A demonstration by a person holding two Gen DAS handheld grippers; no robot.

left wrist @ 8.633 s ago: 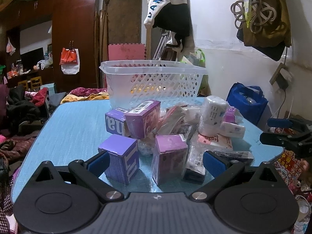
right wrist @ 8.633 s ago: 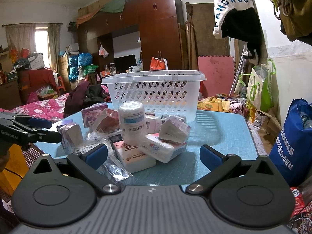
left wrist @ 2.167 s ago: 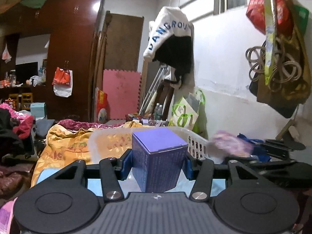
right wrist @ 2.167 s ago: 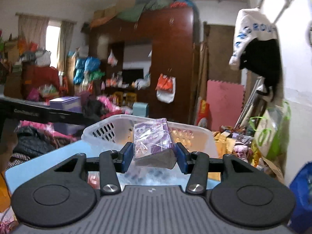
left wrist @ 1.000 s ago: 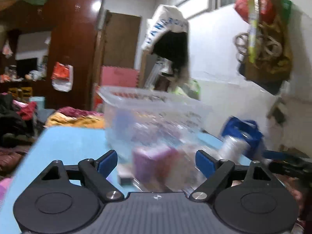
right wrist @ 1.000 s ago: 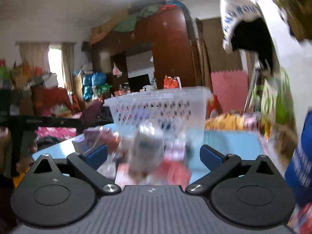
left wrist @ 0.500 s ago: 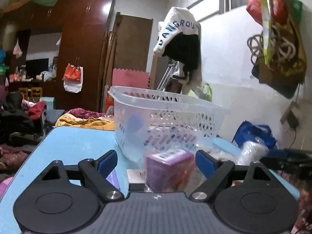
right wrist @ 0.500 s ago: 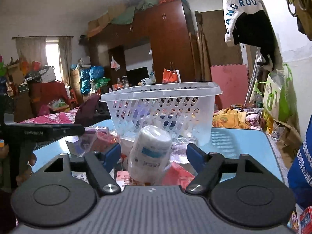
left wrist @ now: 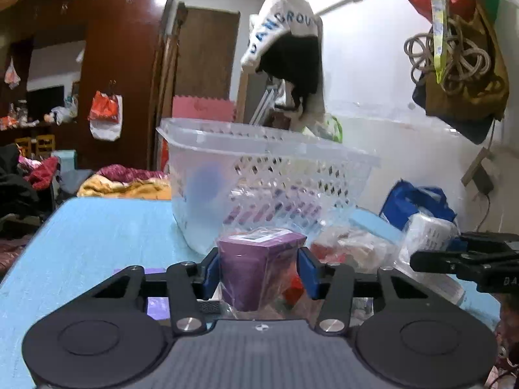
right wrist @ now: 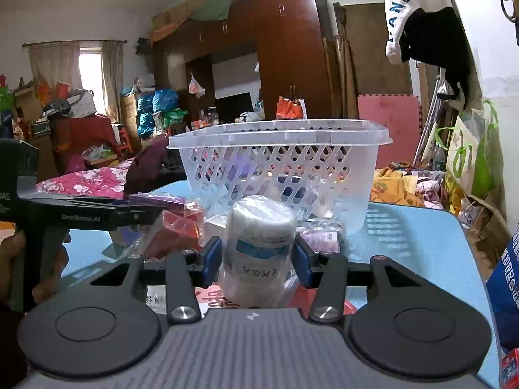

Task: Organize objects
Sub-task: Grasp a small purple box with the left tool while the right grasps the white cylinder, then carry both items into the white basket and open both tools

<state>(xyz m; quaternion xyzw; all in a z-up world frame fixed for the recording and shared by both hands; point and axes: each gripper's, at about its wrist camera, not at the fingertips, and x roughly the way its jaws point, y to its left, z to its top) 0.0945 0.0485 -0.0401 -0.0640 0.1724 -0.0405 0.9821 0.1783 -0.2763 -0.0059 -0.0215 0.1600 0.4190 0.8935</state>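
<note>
In the left wrist view, my left gripper (left wrist: 258, 272) has its jaws closing, and the blue pads sit against both sides of a purple box (left wrist: 256, 259) wrapped in clear film. In the right wrist view, the jaws of my right gripper (right wrist: 257, 261) are closing too, pads pressed on a white wrapped roll (right wrist: 259, 243) that stands upright. Both items are in the pile of small packets in front of the clear plastic basket (left wrist: 259, 149) (right wrist: 279, 136). That basket holds purple and blue items, blurred through its lattice wall. Each gripper shows in the other's view: right gripper (left wrist: 464, 259), left gripper (right wrist: 97, 215).
The pile lies on a blue table (left wrist: 97, 227) (right wrist: 415, 233), with red and pink packets (right wrist: 178, 227) between the grippers. A person's hand (right wrist: 42, 259) holds the left tool. A blue bag (left wrist: 415, 201) stands past the table's right edge. Cluttered room behind.
Both grippers came down from above the basket to the pile with open jaws. The left jaws have now closed around the purple box, the right around the white roll.
</note>
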